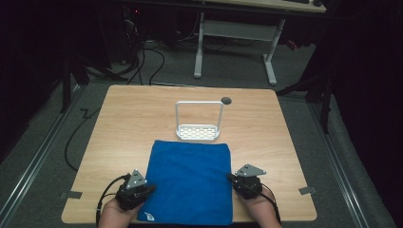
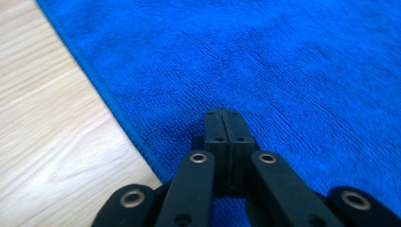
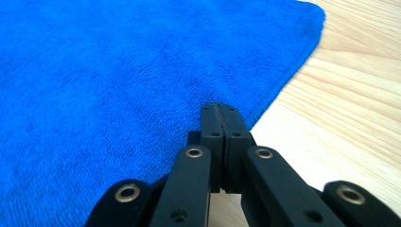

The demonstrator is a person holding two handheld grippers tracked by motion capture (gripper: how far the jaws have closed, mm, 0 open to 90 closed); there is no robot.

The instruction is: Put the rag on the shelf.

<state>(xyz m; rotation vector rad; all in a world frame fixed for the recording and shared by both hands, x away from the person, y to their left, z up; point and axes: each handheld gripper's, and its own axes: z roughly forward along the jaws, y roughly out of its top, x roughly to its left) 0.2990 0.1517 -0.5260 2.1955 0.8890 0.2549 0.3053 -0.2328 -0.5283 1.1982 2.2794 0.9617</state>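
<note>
A blue cloth (image 1: 190, 183) lies flat on the near half of the wooden table (image 1: 133, 118). My left gripper (image 1: 151, 188) rests at the cloth's left edge, held by a hand. In the left gripper view its jaws are pressed together, and the left gripper (image 2: 225, 112) has its tips just over the blue cloth (image 2: 265, 61), a little inside the hem. My right gripper (image 1: 231, 177) sits at the cloth's right edge. The right gripper (image 3: 219, 107) is likewise shut, tips above the cloth (image 3: 118, 71) near its border. No fabric shows between either pair of jaws.
A white wire rack (image 1: 198, 124) with a tall handle and a perforated base stands just beyond the cloth. A small dark hole (image 1: 226, 100) marks the tabletop behind it. A white desk frame (image 1: 235, 42) and cables lie on the floor past the table.
</note>
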